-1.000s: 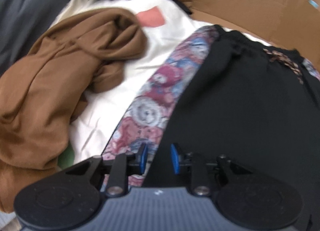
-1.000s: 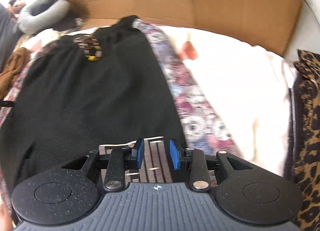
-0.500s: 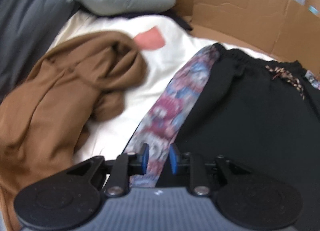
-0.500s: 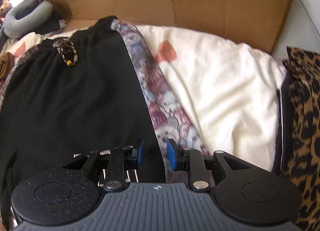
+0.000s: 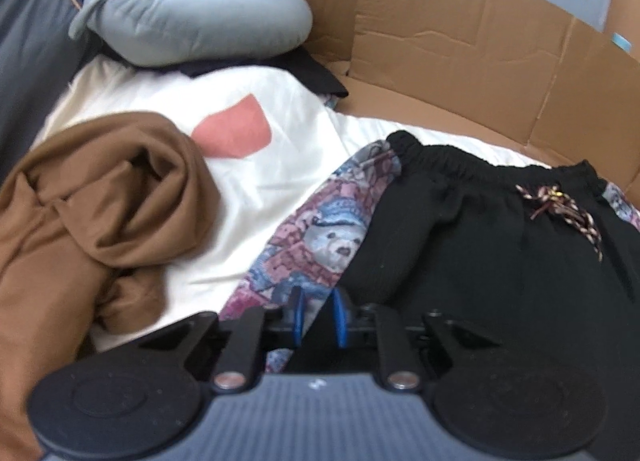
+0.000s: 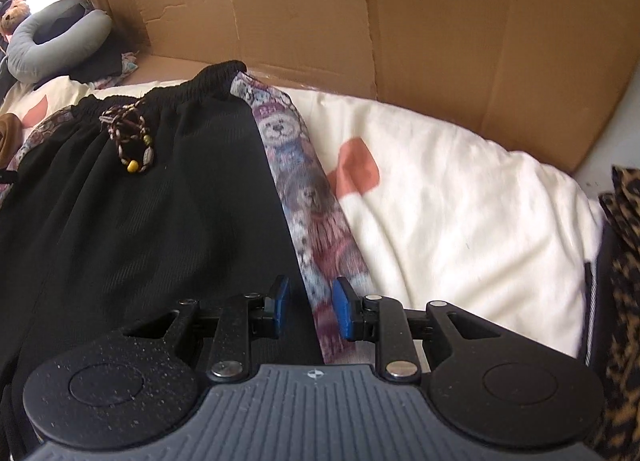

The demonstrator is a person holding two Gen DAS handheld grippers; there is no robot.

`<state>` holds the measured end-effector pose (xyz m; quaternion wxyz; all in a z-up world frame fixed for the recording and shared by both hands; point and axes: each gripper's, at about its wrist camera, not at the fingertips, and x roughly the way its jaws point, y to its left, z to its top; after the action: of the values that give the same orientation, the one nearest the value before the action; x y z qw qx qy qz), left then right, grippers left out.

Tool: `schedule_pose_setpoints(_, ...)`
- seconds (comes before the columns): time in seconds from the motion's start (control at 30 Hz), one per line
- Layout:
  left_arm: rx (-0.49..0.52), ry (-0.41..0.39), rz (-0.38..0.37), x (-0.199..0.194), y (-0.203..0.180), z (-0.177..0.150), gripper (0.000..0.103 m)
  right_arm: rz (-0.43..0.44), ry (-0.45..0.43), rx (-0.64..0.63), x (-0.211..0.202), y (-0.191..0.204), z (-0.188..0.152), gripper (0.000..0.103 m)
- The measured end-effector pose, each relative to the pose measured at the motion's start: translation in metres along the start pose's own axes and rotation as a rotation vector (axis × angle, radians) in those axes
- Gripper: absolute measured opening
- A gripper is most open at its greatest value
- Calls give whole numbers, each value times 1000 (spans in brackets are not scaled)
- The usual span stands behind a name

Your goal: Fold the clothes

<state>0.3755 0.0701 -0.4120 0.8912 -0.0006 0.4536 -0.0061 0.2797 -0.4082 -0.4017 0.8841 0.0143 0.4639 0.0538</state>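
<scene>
Brown cardboard wall (image 6: 400, 21) behind cream bedding (image 6: 460, 213) — bright daylight far left

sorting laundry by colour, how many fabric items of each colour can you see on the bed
black: 1, the black pants
brown: 1, the crumpled brown garment
bear print: 1, the bear-print cloth under the pants
leopard print: 1, the leopard-print fabric
cream: 1, the cream sheet
grey: 1, the grey neck pillow
total: 6

No readable words, brand names, numbers or signs appear anywhere in either wrist view; no printed mark can be read on any cloth or cardboard.
</scene>
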Motion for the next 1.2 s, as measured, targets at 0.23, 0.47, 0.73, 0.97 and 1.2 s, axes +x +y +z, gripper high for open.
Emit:
schedule_pose_setpoints(0.23,-10,19,15,14,4,-1,17,-5,-41,-35,24,6,29,30)
schedule_pose_setpoints(0.47,-24,-33,-27,7,0,11,15,5,-95,-48,36,21,54,20)
schedule_pose_setpoints(0.73,-28,-38,-20,24,-11,26,15,34,-76,42,61,27,71,20)
schedule_pose_setpoints(0.97,30,-24,87,31,-20,33,16,-18,-56,-6,79,22,77,20)
schedule_pose_setpoints(1.2,6,-92,18,3,-30,31,13,-79,-90,-67,71,41,90,21)
